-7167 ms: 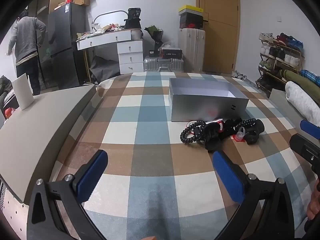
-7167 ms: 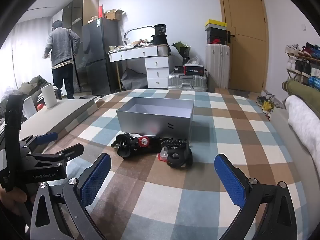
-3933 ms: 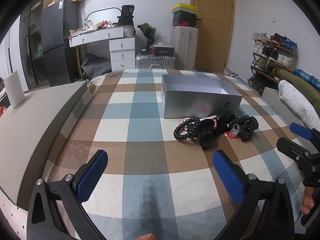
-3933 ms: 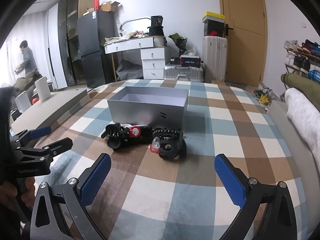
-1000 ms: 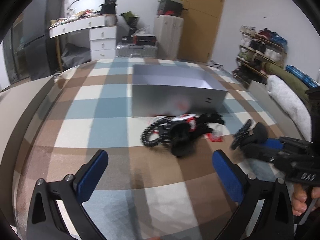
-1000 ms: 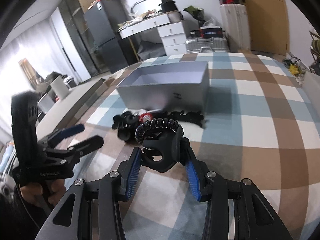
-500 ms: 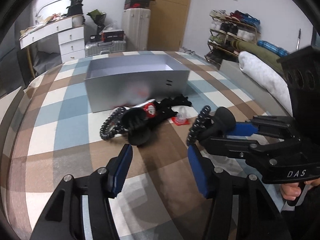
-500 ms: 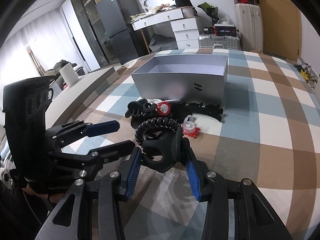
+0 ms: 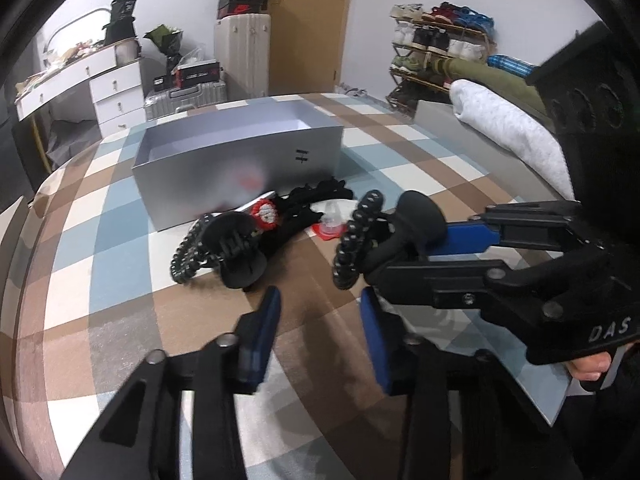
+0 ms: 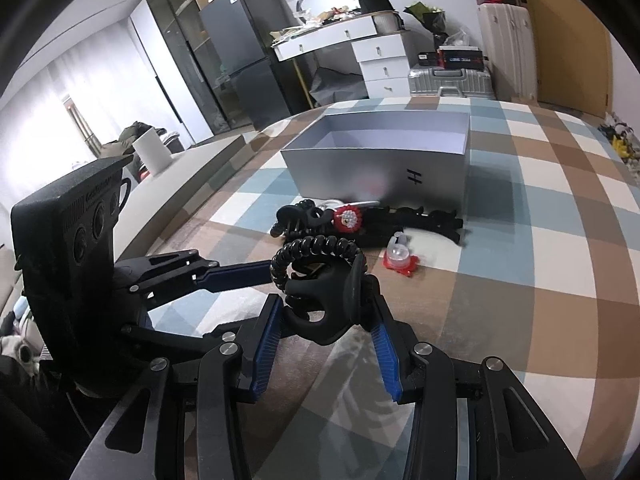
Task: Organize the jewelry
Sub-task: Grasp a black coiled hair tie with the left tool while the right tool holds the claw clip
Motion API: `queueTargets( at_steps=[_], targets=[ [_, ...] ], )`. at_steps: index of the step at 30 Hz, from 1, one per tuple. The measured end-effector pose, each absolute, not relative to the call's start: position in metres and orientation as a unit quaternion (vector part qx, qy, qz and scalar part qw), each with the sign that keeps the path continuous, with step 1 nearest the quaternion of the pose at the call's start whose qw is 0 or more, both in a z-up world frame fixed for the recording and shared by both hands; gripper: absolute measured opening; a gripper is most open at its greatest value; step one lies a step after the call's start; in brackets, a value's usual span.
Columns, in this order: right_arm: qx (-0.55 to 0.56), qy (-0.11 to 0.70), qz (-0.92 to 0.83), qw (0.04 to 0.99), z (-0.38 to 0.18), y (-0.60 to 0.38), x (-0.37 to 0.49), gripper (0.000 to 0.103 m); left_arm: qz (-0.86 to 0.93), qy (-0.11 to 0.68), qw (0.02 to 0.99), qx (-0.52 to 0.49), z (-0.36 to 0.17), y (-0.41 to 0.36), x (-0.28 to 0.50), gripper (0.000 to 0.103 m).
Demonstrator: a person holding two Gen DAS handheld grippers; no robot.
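Left hand-held gripper (image 9: 320, 320) closing, previously wide.

Even indoor light fills both fisheye views, which bend and darken at the rims, with soft shadows under the box (image 10: 376, 168) and slight motion blur.

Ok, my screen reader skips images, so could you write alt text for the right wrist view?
The right hand-held gripper clamps a black hair claw with a coiled black hair tie looped on it. The left hand-held gripper reaches in from the left. Beyond, more accessories lie before an open grey box on a checked cloth.
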State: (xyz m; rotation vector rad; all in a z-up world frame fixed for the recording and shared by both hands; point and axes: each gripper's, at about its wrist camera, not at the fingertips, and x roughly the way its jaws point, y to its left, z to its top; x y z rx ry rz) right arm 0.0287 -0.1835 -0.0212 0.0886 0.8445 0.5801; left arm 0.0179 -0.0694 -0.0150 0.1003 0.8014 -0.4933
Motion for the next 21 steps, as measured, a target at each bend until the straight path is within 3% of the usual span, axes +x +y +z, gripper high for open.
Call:
queueTargets(
  at_steps=[3, 5, 21],
  targets=[
    [0.045, 0.408, 0.285, 0.866, -0.022, -0.183, 0.030, 0.042, -0.240, 0.379, 0.892, 0.052, -0.014, -0.071, 0.016, 0.007],
    [0.038, 0.412, 0.293, 0.862, -0.023, -0.180, 0.028, 0.042, -0.243, 0.375, 0.893, 0.050, -0.013, -0.069, 0.015, 0.005],
    [0.026, 0.416, 0.301, 0.858, -0.025, -0.179, 0.024, 0.043, -0.206, 0.381, 0.901, 0.000, -0.015, -0.049, 0.025, 0.005]
  ],
)
